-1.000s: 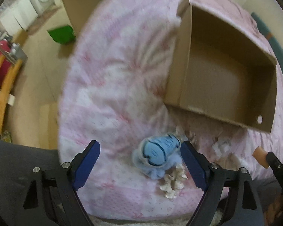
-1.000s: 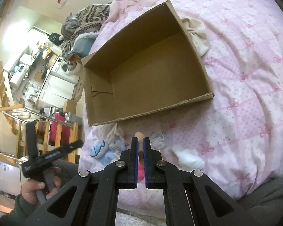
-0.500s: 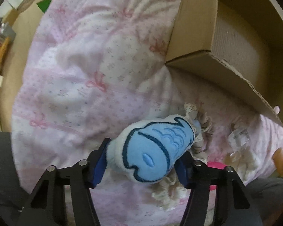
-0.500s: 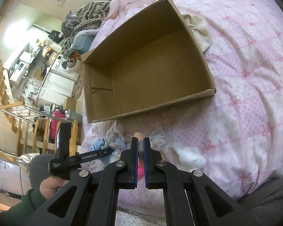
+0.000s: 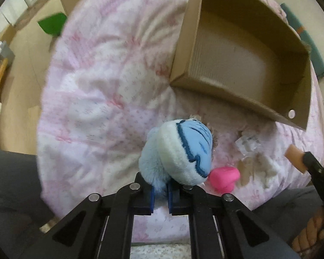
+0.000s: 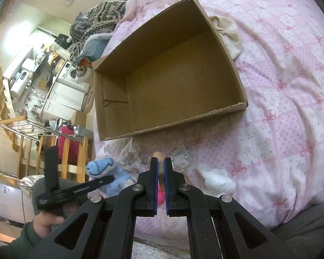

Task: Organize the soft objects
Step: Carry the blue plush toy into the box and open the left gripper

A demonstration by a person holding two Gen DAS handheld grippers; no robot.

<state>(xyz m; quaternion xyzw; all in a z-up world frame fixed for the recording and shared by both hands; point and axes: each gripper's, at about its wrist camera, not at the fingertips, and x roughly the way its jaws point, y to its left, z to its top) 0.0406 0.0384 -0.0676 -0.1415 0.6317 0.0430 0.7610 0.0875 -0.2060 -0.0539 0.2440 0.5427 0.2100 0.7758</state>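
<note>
My left gripper [image 5: 161, 194] is shut on a blue and white plush fish [image 5: 179, 153] and holds it above the pink bedspread; it also shows in the right wrist view [image 6: 103, 168]. My right gripper [image 6: 161, 168] is shut on a small tan soft piece [image 6: 158, 158], seen at the right edge of the left wrist view [image 5: 294, 158]. An open empty cardboard box [image 5: 244, 64] lies on the bed beyond both grippers [image 6: 172, 82]. A pink heart-shaped toy [image 5: 223, 177] lies on the bed under the fish.
A white fluffy item [image 6: 218, 180] and a clear wrapper [image 6: 180, 155] lie near the box's front edge. A cream cloth [image 6: 226, 34] lies behind the box. Patterned clothes [image 6: 101, 19] are piled at the bed's far end. The floor and furniture are to the left.
My left gripper closed on the plush fish and lifted it off the bed, uncovering the pink heart. My right gripper stayed shut, almost still.
</note>
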